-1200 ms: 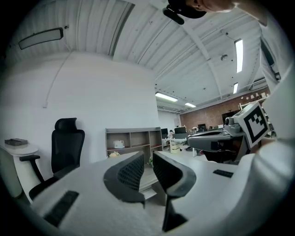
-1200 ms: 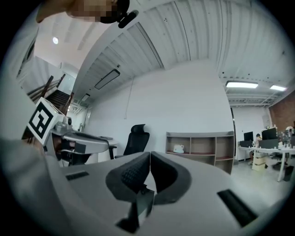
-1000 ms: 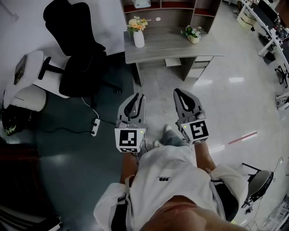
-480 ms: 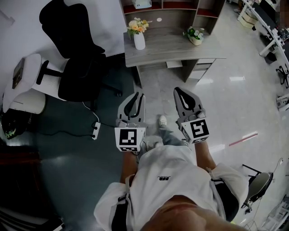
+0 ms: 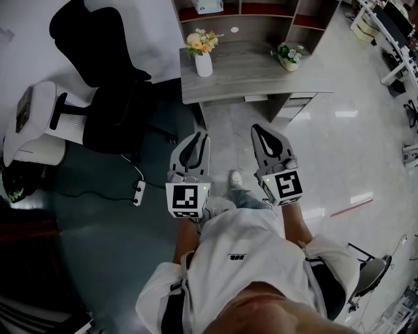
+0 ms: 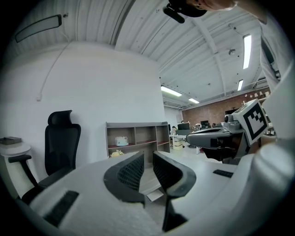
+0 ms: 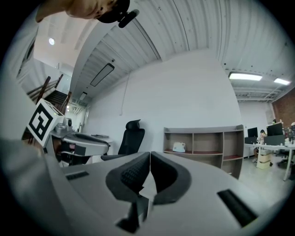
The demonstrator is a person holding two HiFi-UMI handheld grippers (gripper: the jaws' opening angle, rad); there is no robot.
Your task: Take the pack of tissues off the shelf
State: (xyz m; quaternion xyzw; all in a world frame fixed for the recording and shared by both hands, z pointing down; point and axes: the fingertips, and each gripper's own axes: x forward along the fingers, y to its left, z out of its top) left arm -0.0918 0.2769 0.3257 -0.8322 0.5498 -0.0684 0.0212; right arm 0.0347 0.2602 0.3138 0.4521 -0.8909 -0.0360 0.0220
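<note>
Hovering empty, ribbed black left tongs (image 5: 204, 136) barely part, right tongs (image 5: 256, 128) pinch shut; boxy tissue pack (image 5: 209, 6) on the wooden shelf (image 5: 261, 9) at 12 o'clock is lower in view than before.

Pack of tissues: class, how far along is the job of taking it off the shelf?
Done: nothing; the pack of tissues sits on the shelf behind the desk. In hand: nothing; left claw slightly open, right claw shut, both empty, short of the desk. Left: approach, grasp, lift it off.
</note>
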